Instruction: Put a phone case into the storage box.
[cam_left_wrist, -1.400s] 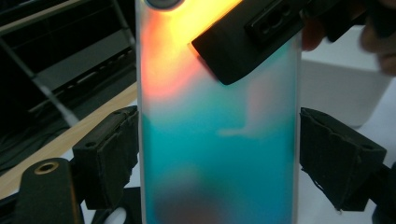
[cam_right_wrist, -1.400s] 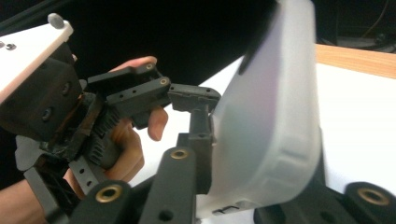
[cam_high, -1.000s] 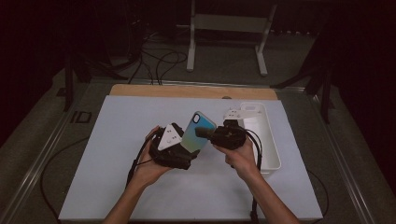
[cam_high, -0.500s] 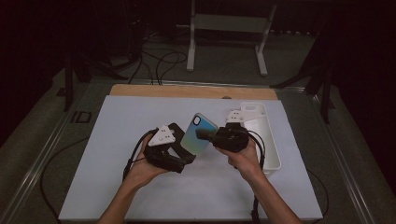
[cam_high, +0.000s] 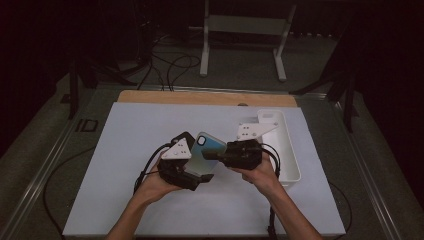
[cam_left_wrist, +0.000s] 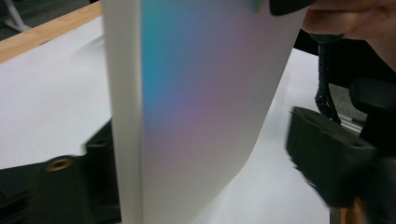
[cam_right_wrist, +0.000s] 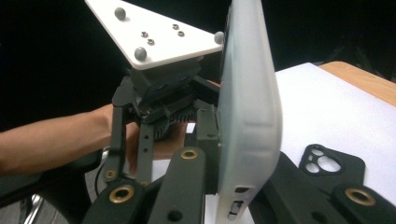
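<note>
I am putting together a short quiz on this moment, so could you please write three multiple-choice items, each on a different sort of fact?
1. Where is the white tray?
A. At the table's right side, behind the right hand
B. At the table's left edge
C. On the floor

2. What colour is the phone case lying flat on the table?
A. Red
B. Black
C. Yellow

3. What is the state of the right gripper?
A. Open and free
B. Shut on nothing
C. Shut on the iridescent phone case

Answers: 1 A, since the high view shows the tray beside the right hand. 2 B, since the right gripper view shows a black case with camera cut-outs on the white mat. 3 C, since that view shows the fingers clamping the case's edge, while the left gripper has just been closing around it.
</note>
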